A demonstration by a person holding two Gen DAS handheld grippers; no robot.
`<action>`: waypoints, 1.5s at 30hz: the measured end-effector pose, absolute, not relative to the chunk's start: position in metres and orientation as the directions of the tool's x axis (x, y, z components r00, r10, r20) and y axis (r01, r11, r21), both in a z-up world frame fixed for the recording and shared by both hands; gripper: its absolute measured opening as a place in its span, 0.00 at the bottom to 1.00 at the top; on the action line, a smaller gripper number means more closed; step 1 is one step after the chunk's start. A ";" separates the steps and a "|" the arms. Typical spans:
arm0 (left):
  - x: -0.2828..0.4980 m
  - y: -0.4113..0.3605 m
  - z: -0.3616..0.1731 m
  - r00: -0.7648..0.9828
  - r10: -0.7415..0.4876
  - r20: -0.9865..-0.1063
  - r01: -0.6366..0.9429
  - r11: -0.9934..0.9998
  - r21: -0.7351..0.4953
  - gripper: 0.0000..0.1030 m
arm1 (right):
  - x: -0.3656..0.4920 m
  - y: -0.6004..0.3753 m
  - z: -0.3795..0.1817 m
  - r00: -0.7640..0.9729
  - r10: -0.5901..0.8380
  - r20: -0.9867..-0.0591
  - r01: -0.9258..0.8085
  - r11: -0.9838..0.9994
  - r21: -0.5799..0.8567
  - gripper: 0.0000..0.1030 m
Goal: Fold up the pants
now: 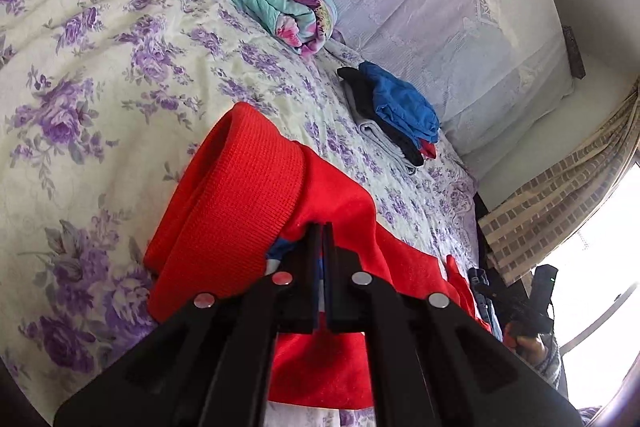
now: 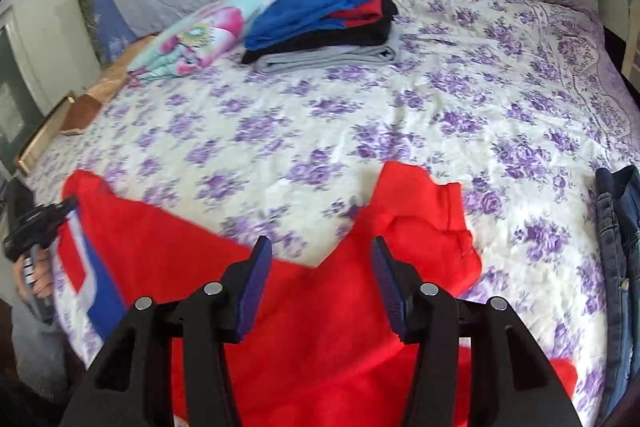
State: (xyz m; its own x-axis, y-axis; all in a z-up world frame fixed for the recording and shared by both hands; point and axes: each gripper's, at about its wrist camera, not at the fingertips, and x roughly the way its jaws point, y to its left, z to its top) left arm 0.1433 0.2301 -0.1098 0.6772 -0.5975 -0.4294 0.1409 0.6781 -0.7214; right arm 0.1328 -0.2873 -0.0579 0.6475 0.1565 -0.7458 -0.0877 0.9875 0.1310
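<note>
Left gripper — fingers pinched on red pants near ribbed waistband. Right gripper — fingers apart above the cloth, leg ends at 12 o'clock. Pants: spread on floral bedspread; likely soft, light, floppy — best gripped at hems. Folded stack at 12 o'clock.

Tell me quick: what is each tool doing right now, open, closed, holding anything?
Left tool: closed on the red pants, near the ribbed waistband.
Right tool: open, holding nothing, fingers spread above the red pants.
</note>
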 end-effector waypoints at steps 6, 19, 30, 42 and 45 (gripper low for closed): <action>0.142 0.237 -0.114 0.667 -0.642 -0.377 0.163 0.620 -0.767 0.01 | 0.186 -0.291 -0.089 0.537 0.075 -0.840 0.039 0.993 0.114 0.51; 0.144 0.245 -0.118 0.657 -0.683 -0.320 0.181 0.555 -0.812 0.01 | 0.187 -0.314 -0.093 0.527 0.105 -0.843 0.073 0.983 0.169 0.16; 0.144 0.246 -0.118 0.656 -0.685 -0.316 0.181 0.549 -0.816 0.01 | 0.005 -0.437 -0.063 0.797 0.201 -0.570 0.235 0.766 0.598 0.18; 0.142 0.246 -0.119 0.660 -0.681 -0.318 0.170 0.548 -0.819 0.01 | -0.018 -0.434 -0.090 0.753 0.327 -0.570 0.236 0.676 0.699 0.36; 0.142 0.246 -0.119 0.659 -0.682 -0.317 0.171 0.547 -0.820 0.01 | -0.013 -0.437 -0.103 0.750 0.339 -0.568 0.261 0.637 0.725 0.36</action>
State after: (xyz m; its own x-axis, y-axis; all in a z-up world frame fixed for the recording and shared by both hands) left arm 0.1421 0.2463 -0.1192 0.6589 -0.6820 -0.3173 0.1709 0.5465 -0.8198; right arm -0.0128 -0.4375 -0.1033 0.7501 0.3388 -0.5680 0.2612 0.6372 0.7250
